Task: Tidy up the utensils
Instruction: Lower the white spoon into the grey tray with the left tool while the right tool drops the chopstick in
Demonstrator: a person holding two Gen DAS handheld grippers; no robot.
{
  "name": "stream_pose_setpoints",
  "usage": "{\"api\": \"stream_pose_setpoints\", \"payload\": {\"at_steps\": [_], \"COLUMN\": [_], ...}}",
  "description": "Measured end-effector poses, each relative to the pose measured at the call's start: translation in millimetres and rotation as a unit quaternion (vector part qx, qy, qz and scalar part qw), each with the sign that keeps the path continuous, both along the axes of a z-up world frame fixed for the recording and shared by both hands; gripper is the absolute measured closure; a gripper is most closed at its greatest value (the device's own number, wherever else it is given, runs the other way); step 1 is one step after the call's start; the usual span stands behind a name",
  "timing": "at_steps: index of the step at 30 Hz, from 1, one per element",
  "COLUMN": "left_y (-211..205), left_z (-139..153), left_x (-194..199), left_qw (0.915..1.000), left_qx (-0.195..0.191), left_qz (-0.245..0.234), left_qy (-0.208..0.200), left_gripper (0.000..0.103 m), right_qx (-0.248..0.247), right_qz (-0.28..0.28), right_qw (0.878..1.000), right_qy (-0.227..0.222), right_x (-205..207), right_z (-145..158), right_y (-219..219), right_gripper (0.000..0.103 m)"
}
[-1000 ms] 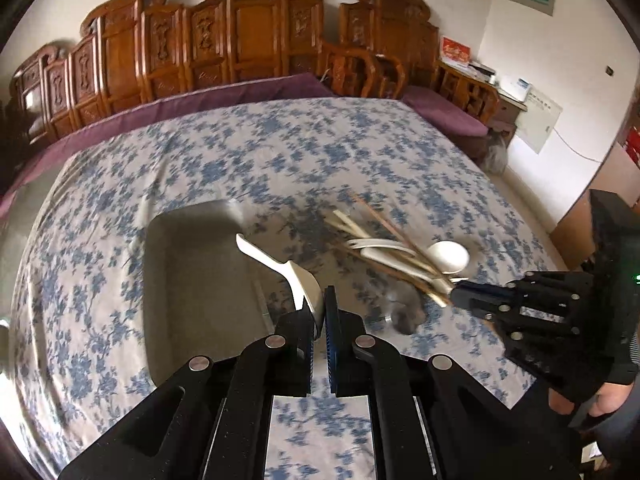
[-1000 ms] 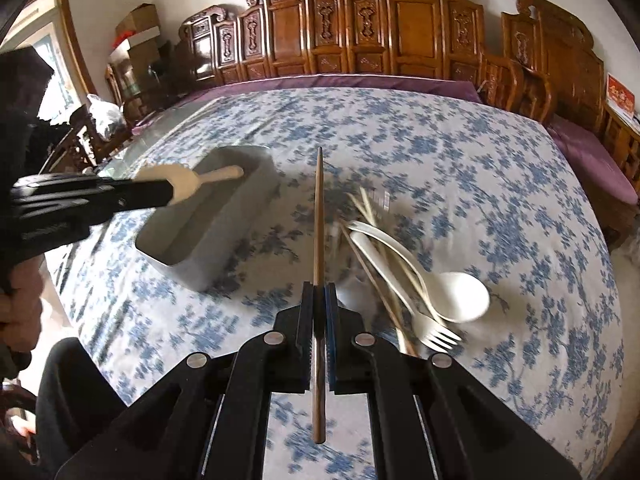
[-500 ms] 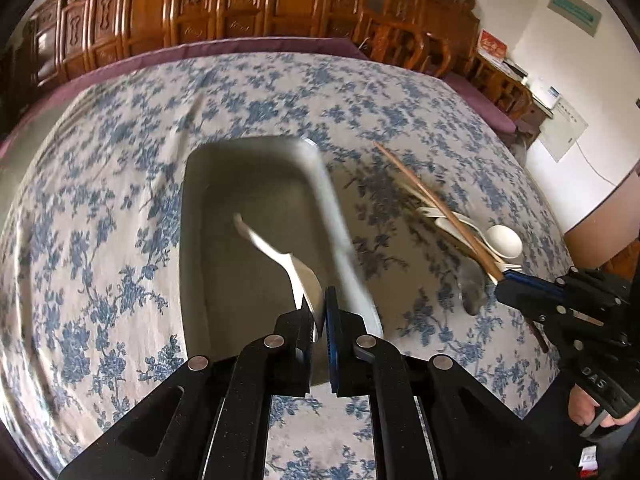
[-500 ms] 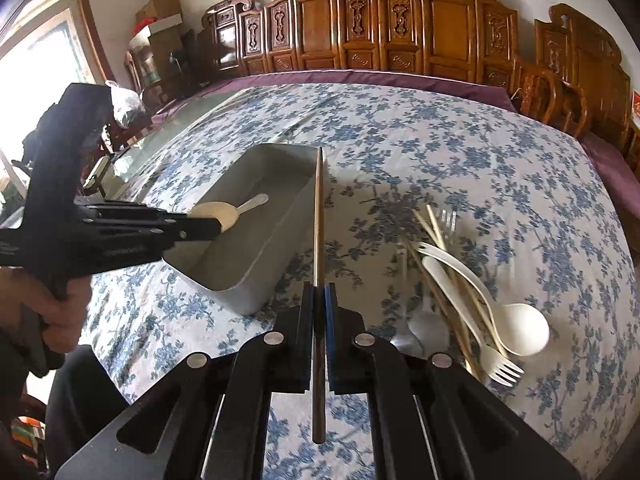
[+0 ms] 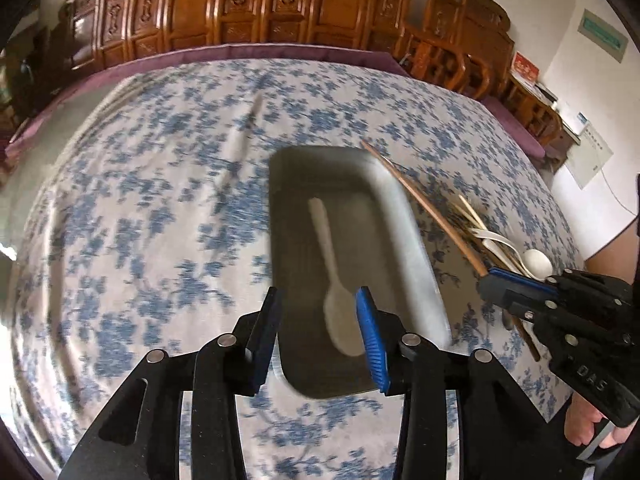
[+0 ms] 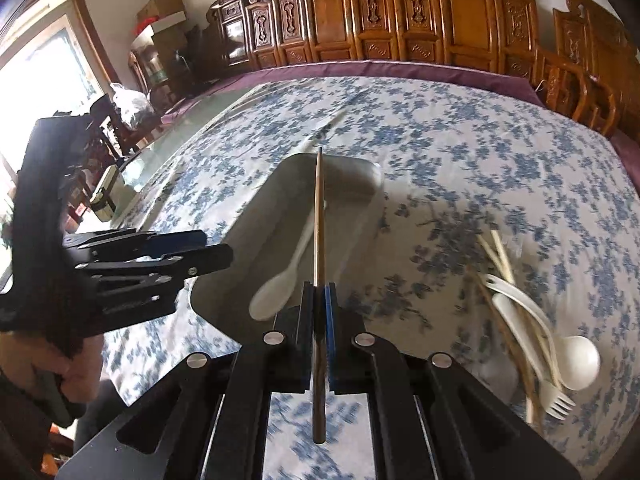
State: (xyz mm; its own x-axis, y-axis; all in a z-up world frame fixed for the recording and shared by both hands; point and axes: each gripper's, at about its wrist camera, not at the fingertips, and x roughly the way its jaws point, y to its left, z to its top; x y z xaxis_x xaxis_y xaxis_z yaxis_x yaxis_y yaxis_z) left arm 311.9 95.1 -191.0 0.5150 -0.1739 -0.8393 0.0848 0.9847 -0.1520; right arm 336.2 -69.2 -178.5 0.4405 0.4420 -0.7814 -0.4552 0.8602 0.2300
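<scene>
- The chopstick (image 6: 319,216) is the piece in play: a long brown stick, pinched near its lower end between the pressed-together pads of the right gripper (image 6: 319,300), its long axis running straight ahead along the fingers.
- Its far tip hangs over the grey tray (image 6: 360,184), reaching about the tray's far rim; the stick runs nearly lengthwise with the tray, so a drop from here would probably land it inside rather than across a wall.
- In the tray lies a white spoon (image 5: 334,280), handle toward the far end, bowl at the near end, roughly parallel to the chopstick above it.
- The left gripper (image 5: 318,320) stands over the tray's near end with its jaws spread; they have just been opening, and the spoon lies free below them, touched by neither pad.
- To the right of the tray, on the blue-flowered tablecloth (image 6: 460,140), the remaining pile (image 6: 532,332) waits: pale spoon, fork, more chopsticks, well clear of the tray wall.
- The right hand is the nearer to that pile, so it is likely the next to fetch.
</scene>
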Motion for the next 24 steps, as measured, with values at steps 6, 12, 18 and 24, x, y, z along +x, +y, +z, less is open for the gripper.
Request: {"api": "stream_pose_setpoints", "payload": {"at_steps": [6,12,18,24], "left_y": [30.2,50.5,56.3,51.3], "left_z": [4.6,3.0,1.6,4.2], "left_x": [-5.6,-11.6,-14.1,-16.9], "left_qw": [0.9997,0.9991,0.999,0.9991], "left_qx": [0.003,0.003,0.004,0.011], "left_qz": [0.025,0.042,0.044,0.041], "left_qy": [-0.004,-0.004,-0.002,-0.009], "left_gripper": [0.057,0.057,0.054,0.048], "right_qx": [0.018,0.019,0.025,0.019], "right_qz": [-0.008,-0.017,-0.027,0.007], "right_qw": [0.999,0.998,0.997,0.999], "right_qy": [0.031,0.053,0.073,0.038], "right_x": [19.0,32.4,43.3,33.7], "right_z": [-12.8,-25.8,-39.9,-31.2], "right_y": [27.8,47.3,54.5,58.1], "right_gripper": [0.096,0.096,0.096,0.085]}}
